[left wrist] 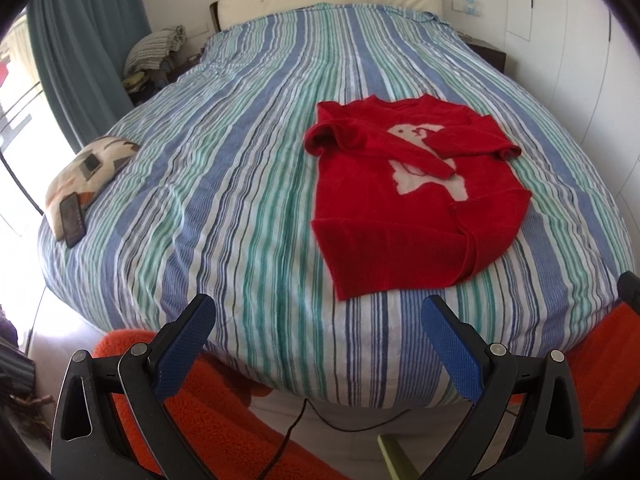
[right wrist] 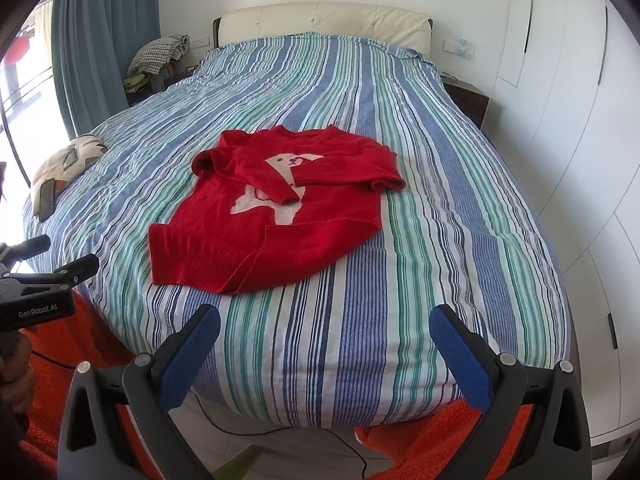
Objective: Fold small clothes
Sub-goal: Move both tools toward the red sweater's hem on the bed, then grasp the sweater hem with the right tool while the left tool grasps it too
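Ideally, the red knitted sweater [right wrist: 264,236] with both sleeves crossed is gripped at its hem corners by the empty, wide-open left gripper [left wrist: 316,344] and right gripper [right wrist: 324,354].

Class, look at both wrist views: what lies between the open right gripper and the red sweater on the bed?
Only bare striped bedspread lies between the right gripper and the red sweater; nothing else rests there. The right wrist view shows it best.

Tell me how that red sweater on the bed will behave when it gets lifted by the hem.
The red sweater looks like soft knit, so it will probably droop from whichever point is pinched. Both sleeves lie folded loosely across the chest, so they would likely slide open and dangle. The ribbed hem looks thicker, which should give the fingers better purchase.
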Demonstrator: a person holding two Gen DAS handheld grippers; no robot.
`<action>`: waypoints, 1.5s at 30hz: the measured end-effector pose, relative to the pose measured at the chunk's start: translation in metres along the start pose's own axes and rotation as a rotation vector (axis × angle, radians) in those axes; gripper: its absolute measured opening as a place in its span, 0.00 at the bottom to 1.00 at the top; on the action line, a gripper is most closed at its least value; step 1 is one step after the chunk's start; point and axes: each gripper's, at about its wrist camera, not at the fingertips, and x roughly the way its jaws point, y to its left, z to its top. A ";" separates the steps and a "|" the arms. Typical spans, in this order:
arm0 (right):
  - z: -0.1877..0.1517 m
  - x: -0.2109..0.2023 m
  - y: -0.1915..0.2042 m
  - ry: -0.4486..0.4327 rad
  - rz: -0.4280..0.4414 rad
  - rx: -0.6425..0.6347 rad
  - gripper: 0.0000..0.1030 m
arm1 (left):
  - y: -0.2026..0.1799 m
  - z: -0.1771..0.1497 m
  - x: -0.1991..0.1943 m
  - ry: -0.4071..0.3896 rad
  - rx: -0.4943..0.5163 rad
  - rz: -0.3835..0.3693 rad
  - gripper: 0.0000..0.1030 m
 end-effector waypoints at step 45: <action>-0.044 0.120 -0.108 0.277 0.425 0.246 0.55 | 0.050 -0.009 0.131 0.224 -0.262 -0.381 0.99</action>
